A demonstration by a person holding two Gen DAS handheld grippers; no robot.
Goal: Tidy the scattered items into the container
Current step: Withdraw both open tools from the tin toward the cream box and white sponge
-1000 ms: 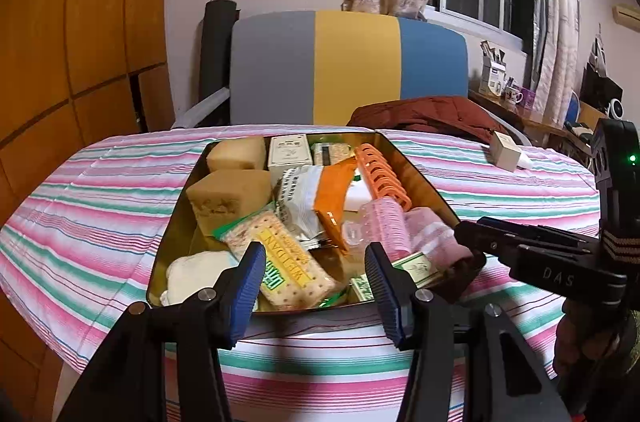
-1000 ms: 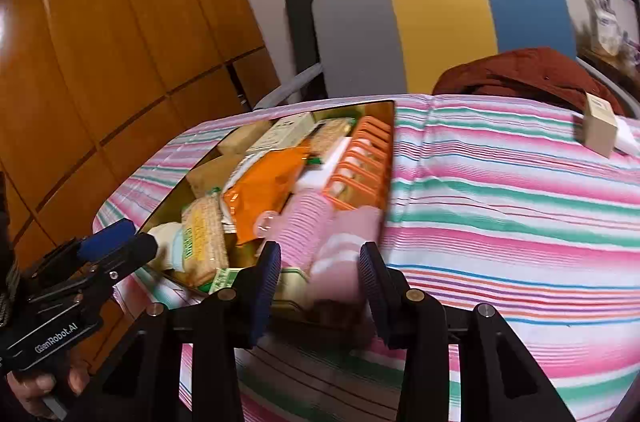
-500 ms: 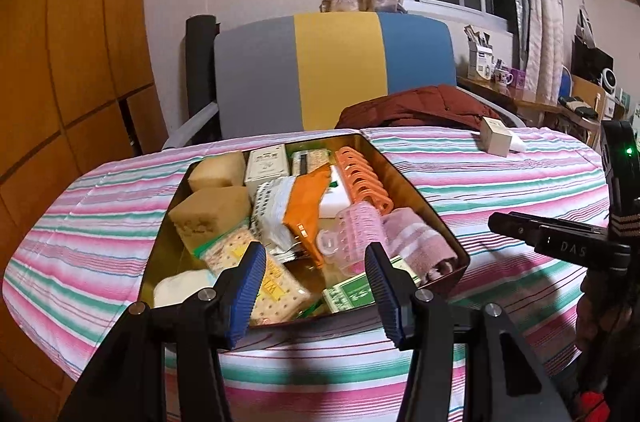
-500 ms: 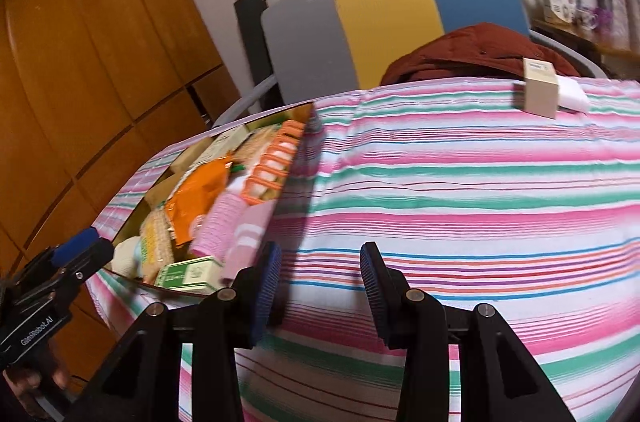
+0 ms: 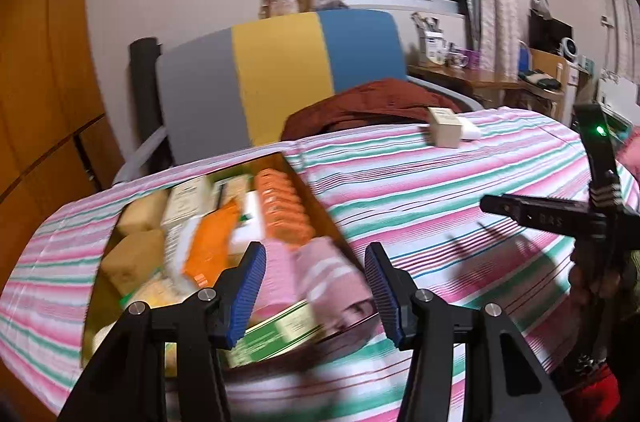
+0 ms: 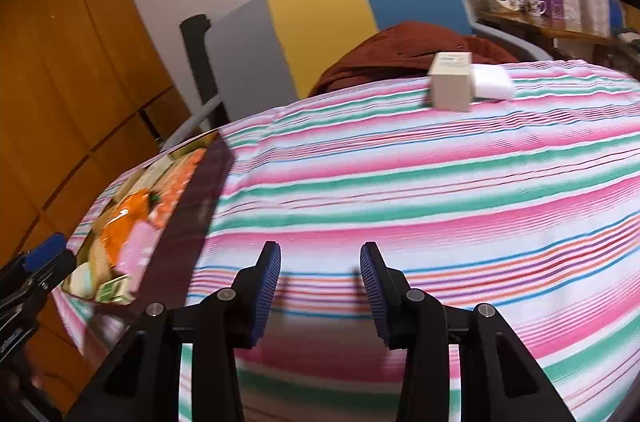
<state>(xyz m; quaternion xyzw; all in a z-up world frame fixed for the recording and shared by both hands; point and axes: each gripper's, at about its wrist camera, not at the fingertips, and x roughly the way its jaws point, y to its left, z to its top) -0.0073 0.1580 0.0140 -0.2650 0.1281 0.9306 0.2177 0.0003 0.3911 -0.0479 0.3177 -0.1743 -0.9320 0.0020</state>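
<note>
Right wrist view, nearest first: the right gripper (image 6: 320, 286) stands at the bottom centre with its jaws parted and nothing between them, only striped tablecloth (image 6: 400, 182) beyond. Past that, in the upper right of the frame, a small tan box (image 6: 450, 84) stands upright near the table's far edge, with a white block (image 6: 492, 84) touching its right side. These two appear to be the last things left out. They lie ahead of the right gripper and slightly to its right, well apart from it.

From the left wrist view, the left gripper (image 5: 316, 288) is likewise released and empty at the bottom centre, with the full container (image 5: 316, 194) just behind its fingers at lower left. The same box sits at upper right, farther off. The right hand looks the nearer one for the pick.
</note>
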